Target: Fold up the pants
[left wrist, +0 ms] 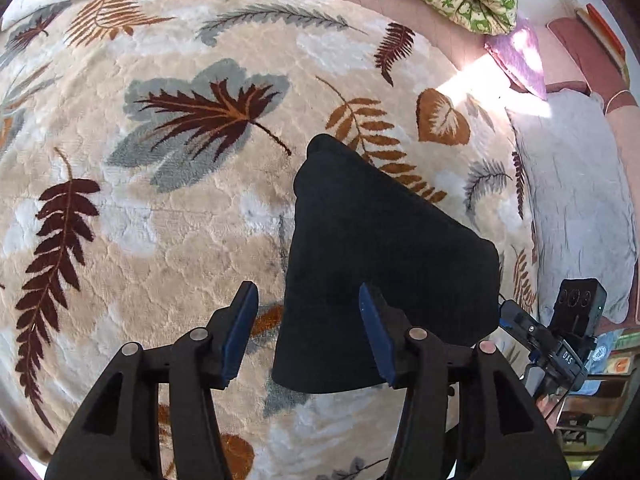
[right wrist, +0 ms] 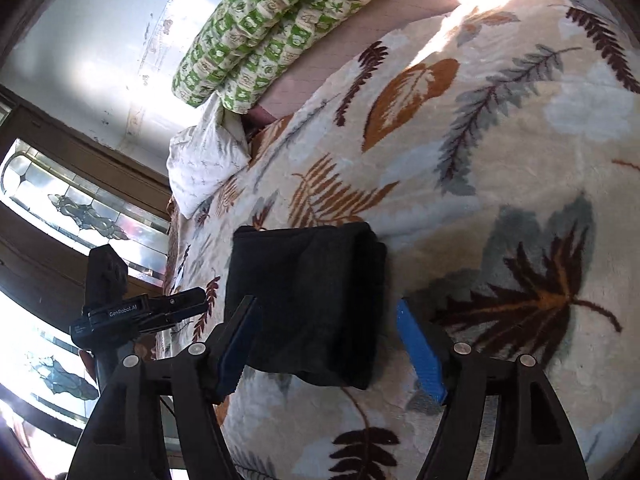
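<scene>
Around folded pants (right wrist: 308, 304): leaf-print blanket (left wrist: 160, 220), green quilt (right wrist: 276, 28), perhaps a pillow (right wrist: 204, 164).

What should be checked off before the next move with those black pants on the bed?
1. Pants folded into a compact bundle: ok, they lie as a thick dark stack on the leaf-patterned blanket.
2. Left gripper let go: ok, its jaws stand apart and the blue pads are off the cloth.
3. Right gripper let go: ok, its jaws are wide, with the bundle seen between them but not pinched.
4. Edges lined up: cannot tell, the dark cloth hides its layers.
5. Room around the bundle: ok, the green quilt and white pillow lie well away.
6. Cloth snagged on a pad: ok, none shows.
</scene>
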Demonstrator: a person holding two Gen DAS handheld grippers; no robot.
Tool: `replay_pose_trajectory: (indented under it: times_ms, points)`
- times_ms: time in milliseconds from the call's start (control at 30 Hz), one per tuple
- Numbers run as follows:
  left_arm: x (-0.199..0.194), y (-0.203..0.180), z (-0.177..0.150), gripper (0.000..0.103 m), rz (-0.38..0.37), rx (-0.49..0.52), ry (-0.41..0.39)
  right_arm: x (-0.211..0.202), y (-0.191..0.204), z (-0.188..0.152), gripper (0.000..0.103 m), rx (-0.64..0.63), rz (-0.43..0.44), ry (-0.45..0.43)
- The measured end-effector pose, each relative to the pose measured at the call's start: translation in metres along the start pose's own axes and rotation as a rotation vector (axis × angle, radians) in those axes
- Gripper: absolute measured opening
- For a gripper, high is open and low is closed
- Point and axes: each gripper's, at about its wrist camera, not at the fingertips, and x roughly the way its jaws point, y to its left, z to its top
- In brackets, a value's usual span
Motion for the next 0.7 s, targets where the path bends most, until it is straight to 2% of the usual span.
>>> replay_pose_trajectory:
  times_ms: [100, 333, 467, 533, 567, 600, 633, 700]
  points:
    - [0.011, 0.005, 0.006, 0.051, -0.042, -0.008, 0.026, 0.015, -0.012, -0.002, 0.073, 0.050, -0.002, 0.045]
    - [0.027, 0.010, 0.012, 0.052, -0.110, 0.000, 0.060, 0.050, -0.014, -0.001, 0.073, 0.044, 0.015, 0.090]
    - [0.036, 0.007, 0.011, 0.061, -0.156, 0.018, 0.080, 0.059, -0.013, -0.003, 0.073, 0.015, 0.053, 0.101]
    - [0.044, 0.006, 0.010, 0.061, -0.183, 0.008, 0.096, 0.061, -0.012, -0.002, 0.073, 0.007, 0.070, 0.108]
    - [0.047, 0.007, 0.010, 0.059, -0.190, -0.005, 0.099, 0.063, -0.010, -0.002, 0.073, -0.003, 0.066, 0.111]
    - [0.048, 0.007, 0.010, 0.049, -0.203, -0.014, 0.093, 0.065, -0.009, -0.002, 0.073, -0.017, 0.058, 0.115]
    - [0.048, 0.008, 0.009, 0.043, -0.220, -0.017, 0.084, 0.067, -0.006, -0.003, 0.070, -0.033, 0.048, 0.119]
    - [0.045, 0.011, 0.005, 0.027, -0.257, -0.039, 0.059, 0.069, -0.003, -0.003, 0.055, -0.051, 0.004, 0.115]
